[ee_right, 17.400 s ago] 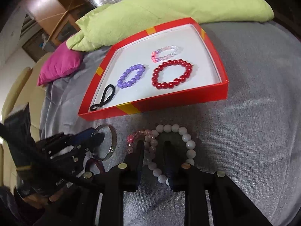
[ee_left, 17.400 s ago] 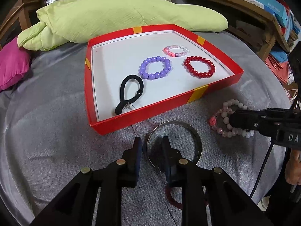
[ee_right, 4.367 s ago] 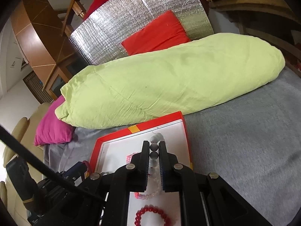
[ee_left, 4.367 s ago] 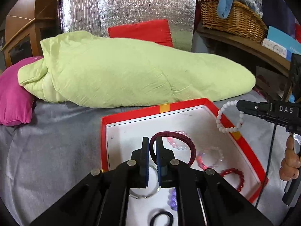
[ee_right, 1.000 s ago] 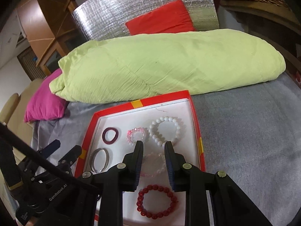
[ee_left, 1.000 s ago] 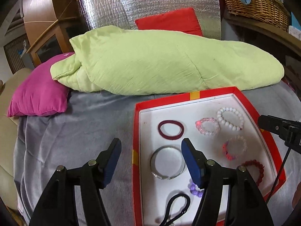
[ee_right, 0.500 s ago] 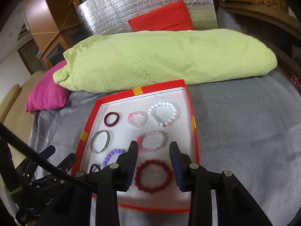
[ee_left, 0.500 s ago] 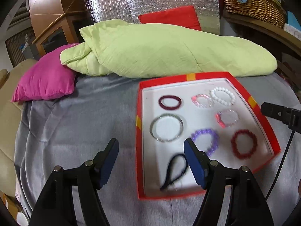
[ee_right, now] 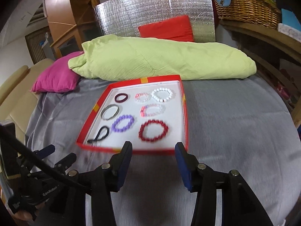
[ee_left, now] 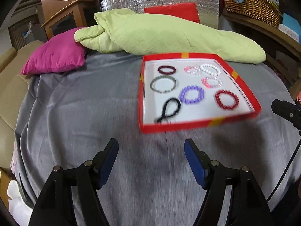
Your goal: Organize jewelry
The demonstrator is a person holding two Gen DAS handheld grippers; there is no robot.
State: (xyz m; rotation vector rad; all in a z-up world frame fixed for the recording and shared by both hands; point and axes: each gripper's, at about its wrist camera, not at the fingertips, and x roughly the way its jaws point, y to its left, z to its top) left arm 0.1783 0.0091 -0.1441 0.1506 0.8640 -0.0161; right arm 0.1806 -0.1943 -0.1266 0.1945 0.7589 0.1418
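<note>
A red tray point(ee_left: 197, 126) point(ee_right: 185, 120) with a white floor lies on the grey bedcover. In it lie several pieces: a maroon ring point(ee_left: 166, 69), a metal bangle point(ee_left: 163, 84), a black hair tie point(ee_left: 169, 110), a purple bead bracelet point(ee_left: 191, 94), a red bead bracelet point(ee_left: 226, 99) point(ee_right: 153, 130), a white bead bracelet point(ee_left: 210, 69) and two pinkish ones. My left gripper point(ee_left: 151, 154) is open and empty, in front of the tray. My right gripper point(ee_right: 153, 155) is open and empty at the tray's near edge.
A light green quilt point(ee_left: 169, 33) lies behind the tray, a pink cushion point(ee_left: 54, 60) at the left. A red cushion point(ee_right: 167, 29) leans on a silver foil panel. A wooden shelf with a wicker basket point(ee_right: 248, 5) stands at the right.
Both grippers have drawn back from the tray toward me. The right gripper's jaws have opened wider. The jewelry in the tray has not moved.
</note>
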